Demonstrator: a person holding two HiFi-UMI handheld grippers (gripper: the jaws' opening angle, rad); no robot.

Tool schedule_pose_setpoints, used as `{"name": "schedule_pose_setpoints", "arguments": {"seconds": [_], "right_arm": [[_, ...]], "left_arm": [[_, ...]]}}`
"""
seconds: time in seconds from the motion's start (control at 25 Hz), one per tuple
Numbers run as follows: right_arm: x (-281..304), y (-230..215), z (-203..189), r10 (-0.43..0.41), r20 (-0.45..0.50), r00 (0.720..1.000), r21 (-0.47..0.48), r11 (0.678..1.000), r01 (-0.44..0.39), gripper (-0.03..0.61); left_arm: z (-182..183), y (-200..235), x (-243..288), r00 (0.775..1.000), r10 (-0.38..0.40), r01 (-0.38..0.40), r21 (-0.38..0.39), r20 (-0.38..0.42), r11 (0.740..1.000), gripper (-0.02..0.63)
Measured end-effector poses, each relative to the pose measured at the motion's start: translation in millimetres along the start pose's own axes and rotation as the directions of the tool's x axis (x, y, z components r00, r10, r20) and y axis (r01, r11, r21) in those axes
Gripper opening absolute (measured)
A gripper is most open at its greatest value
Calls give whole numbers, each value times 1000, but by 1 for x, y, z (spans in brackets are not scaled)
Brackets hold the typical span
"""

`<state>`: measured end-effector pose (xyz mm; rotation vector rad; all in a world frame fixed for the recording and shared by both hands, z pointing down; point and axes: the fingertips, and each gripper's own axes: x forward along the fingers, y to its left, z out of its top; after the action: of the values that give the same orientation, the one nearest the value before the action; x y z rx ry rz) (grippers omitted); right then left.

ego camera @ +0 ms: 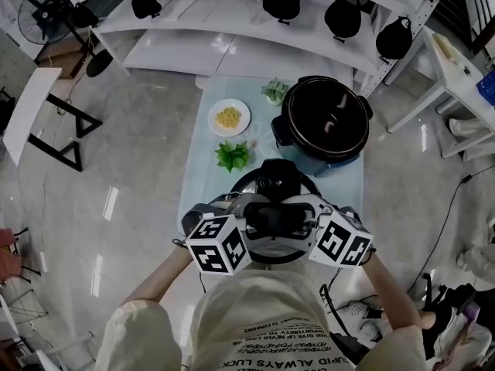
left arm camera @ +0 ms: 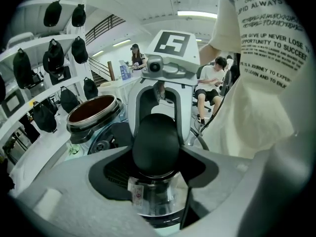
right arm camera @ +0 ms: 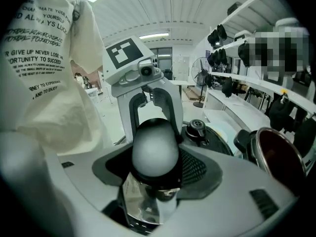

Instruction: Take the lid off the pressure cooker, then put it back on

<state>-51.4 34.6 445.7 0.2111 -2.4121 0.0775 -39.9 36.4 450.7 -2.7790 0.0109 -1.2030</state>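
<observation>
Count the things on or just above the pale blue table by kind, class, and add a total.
pressure cooker pot, open: 1
lid, held off the pot: 1
white plate of yellow food: 1
bunches of green leaves: 2
Total: 5
</observation>
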Motion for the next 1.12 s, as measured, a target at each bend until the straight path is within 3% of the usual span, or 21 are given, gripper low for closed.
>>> {"name": "schedule_pose_setpoints", "arguments": {"seconds": [0.56, 1.12], "right_arm": [[-55, -14, 28, -66, 61, 996, -31, 997, 68, 276], [-106, -74, 22, -75, 98, 992, -46, 996, 79, 276]], "left_arm": [[56, 17, -25, 999, 31, -32, 86, 11, 996, 281], [108, 74, -8, 999, 52, -52, 106, 2, 993, 280]]}}
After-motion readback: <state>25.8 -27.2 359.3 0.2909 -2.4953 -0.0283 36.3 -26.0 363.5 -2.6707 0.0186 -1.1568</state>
